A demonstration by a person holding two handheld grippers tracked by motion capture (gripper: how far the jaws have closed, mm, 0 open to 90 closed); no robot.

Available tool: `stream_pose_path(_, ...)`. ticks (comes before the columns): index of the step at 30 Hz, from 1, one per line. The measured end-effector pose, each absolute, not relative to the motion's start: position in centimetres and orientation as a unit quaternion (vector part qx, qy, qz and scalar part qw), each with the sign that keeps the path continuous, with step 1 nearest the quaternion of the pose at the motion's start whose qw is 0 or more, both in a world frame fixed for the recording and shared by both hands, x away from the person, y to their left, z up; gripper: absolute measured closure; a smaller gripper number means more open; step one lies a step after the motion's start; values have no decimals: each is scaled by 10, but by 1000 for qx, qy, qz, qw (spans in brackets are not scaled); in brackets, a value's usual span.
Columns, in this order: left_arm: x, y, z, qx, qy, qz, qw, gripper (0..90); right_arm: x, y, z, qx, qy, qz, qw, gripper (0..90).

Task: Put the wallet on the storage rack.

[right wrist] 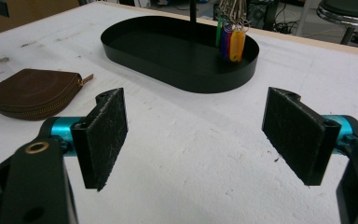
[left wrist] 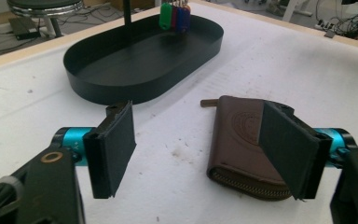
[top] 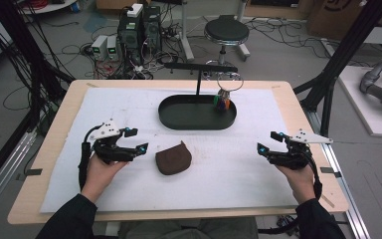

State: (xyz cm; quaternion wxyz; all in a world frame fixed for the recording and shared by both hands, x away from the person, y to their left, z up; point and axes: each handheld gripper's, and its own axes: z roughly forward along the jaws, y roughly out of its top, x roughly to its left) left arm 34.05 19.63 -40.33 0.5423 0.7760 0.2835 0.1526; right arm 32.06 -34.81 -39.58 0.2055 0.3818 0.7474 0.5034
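Observation:
A brown zipped pouch (top: 173, 159) lies on the white mat near the middle of the table. My left gripper (top: 140, 140) rests just left of it, open, with nothing between its pads. In the left gripper view (left wrist: 198, 126) the pouch (left wrist: 242, 140) lies just ahead, partly hidden behind the right-hand jaw. My right gripper (top: 267, 142) is low over the mat at the right, also open and holding nothing (right wrist: 196, 126); the pouch (right wrist: 32, 91) is far off to its left. Behind stands a black oval tray (top: 179, 122) with a post, from which a key bunch with coloured tags (top: 222, 102) hangs.
The white mat (top: 243, 174) covers most of the wooden table (top: 59, 129). Behind the table, on the floor, are a round stool (top: 226, 31), computer boxes (top: 139, 30) and loose cables. Black frame posts (top: 345, 47) rise at both sides.

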Motion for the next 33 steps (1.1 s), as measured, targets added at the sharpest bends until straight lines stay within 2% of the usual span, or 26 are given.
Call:
stream_pose_path(12, 346, 169, -424, 800, 299, 98, 510, 298, 324, -343, -395, 375, 751, 503, 207, 237)
stream_pose_path(28, 359, 158, -443, 821, 335, 49, 459, 302, 323, -344, -396, 371, 753, 502, 208, 243)
stream_pose_path(33, 365, 161, -449, 805, 367, 12, 465, 273, 324, -343, -396, 369, 756, 501, 206, 244)
